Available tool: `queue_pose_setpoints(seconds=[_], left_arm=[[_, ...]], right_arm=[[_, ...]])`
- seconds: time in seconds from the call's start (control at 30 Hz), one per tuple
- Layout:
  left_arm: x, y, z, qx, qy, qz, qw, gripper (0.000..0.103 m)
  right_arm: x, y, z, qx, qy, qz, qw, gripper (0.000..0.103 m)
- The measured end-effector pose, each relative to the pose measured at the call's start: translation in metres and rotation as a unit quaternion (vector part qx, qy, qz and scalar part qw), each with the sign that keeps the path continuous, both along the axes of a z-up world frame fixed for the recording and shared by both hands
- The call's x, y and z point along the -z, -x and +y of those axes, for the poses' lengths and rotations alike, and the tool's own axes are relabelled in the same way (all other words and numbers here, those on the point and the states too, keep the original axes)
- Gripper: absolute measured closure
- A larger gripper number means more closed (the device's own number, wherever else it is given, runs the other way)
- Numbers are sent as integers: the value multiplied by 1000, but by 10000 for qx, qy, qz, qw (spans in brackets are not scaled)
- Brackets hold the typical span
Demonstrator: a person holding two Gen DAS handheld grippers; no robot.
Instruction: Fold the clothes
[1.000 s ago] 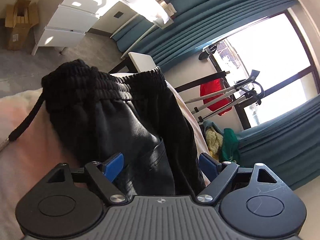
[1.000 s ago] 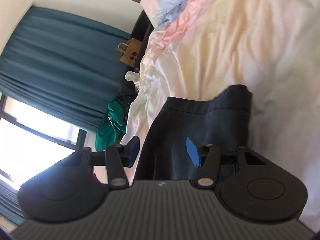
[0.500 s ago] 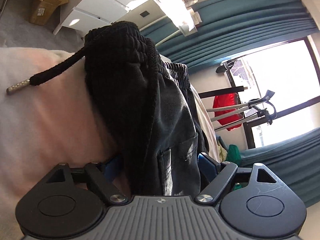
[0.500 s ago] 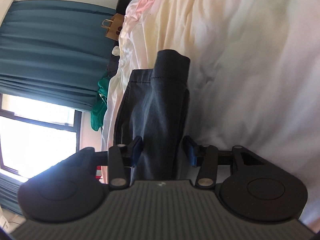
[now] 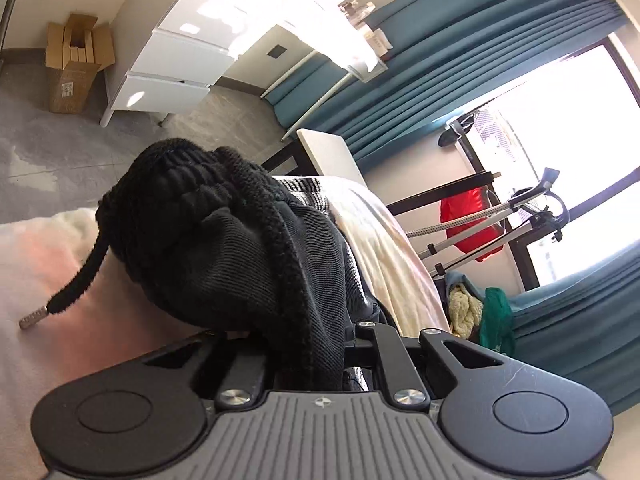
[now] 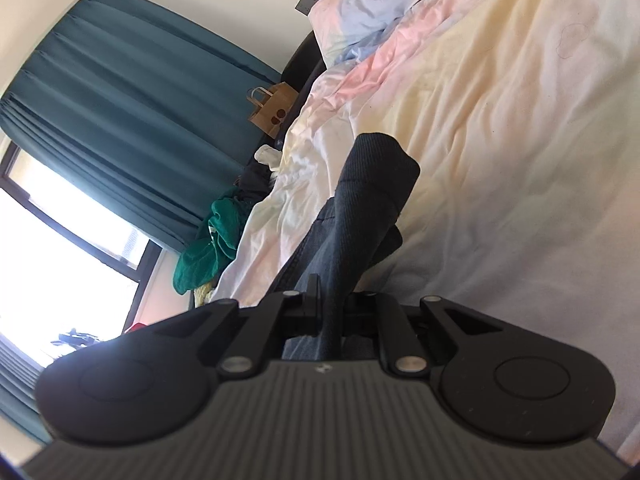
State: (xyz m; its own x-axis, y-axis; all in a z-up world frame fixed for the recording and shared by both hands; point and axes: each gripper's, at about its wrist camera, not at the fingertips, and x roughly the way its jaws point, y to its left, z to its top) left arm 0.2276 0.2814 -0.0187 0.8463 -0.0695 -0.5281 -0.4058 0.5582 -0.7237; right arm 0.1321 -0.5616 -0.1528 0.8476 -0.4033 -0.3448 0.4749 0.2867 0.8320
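In the left wrist view, the left gripper (image 5: 308, 344) is clenched on the ribbed waistband of the black knit drawstring trousers (image 5: 224, 248), bunched toward 11 o'clock over the pastel bed sheet (image 5: 60, 280), probably to carry that end. In the right wrist view, the right gripper (image 6: 328, 312) pinches the dark hem end (image 6: 368, 200), rising toward 1 o'clock, likely to match the ends.

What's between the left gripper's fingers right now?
In the left wrist view, the left gripper is shut on the black pants, bunched near the waistband; nothing else.
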Motion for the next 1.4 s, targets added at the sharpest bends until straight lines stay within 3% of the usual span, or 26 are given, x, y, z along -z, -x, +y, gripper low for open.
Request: queue_pose_setpoints(seconds=[0.13, 0.27, 0.33, 0.4, 0.5, 0.63, 0.77, 0.87, 0.93, 1.0, 1.07, 1.13, 1.23, 1.3, 1.4], left_arm=[[-30, 29, 11, 12, 126, -4, 9999, 92], [-45, 93, 30, 69, 175, 5, 9998, 92], [-46, 127, 42, 152, 242, 82, 9996, 91], [-39, 161, 52, 236, 293, 179, 9991, 91], [-11, 203, 62, 430, 322, 316, 9981, 90], [26, 226, 71, 601, 337, 337, 9971, 89], [27, 230, 64, 688, 98, 252, 9973, 86], [18, 232, 56, 830, -189, 327, 9958, 80], [12, 237, 52, 1033, -462, 341, 9930, 60], [3, 247, 42, 1363, -1002, 356, 9849, 45], [-7, 258, 29, 1672, -1618, 372, 9718, 41], [-17, 269, 14, 1942, -2223, 393, 9546, 32], [-33, 280, -10, 2293, -2946, 237, 9274, 30], [-48, 281, -30, 2452, -3283, 24, 9122, 29], [-61, 266, -64, 2797, -3494, -283, 8938, 26]], right_arm=[[-9, 20, 1, 19, -207, -97, 9997, 93], [-16, 46, 2, -113, -382, -79, 9992, 93], [-9, 62, 0, -150, -752, -103, 9970, 93], [1, 79, -1, -131, -1188, -135, 9927, 93], [31, 89, -6, -310, -1492, 448, 9873, 93], [50, 97, -10, -496, -1850, 154, 9814, 93], [64, 103, -12, -606, -2116, -96, 9754, 92], [64, 103, -8, -539, -2134, -118, 9754, 90], [63, 101, -10, -602, -2155, -147, 9745, 80], [61, 97, -11, -692, -2054, -155, 9761, 72], [57, 92, -10, -716, -1942, -20, 9784, 70], [51, 86, -9, -712, -1791, 212, 9810, 70], [36, 75, -1, -672, -1462, 664, 9847, 68], [28, 71, 7, -560, -1375, 879, 9850, 66], [21, 67, 18, -364, -1280, 1151, 9844, 64]])
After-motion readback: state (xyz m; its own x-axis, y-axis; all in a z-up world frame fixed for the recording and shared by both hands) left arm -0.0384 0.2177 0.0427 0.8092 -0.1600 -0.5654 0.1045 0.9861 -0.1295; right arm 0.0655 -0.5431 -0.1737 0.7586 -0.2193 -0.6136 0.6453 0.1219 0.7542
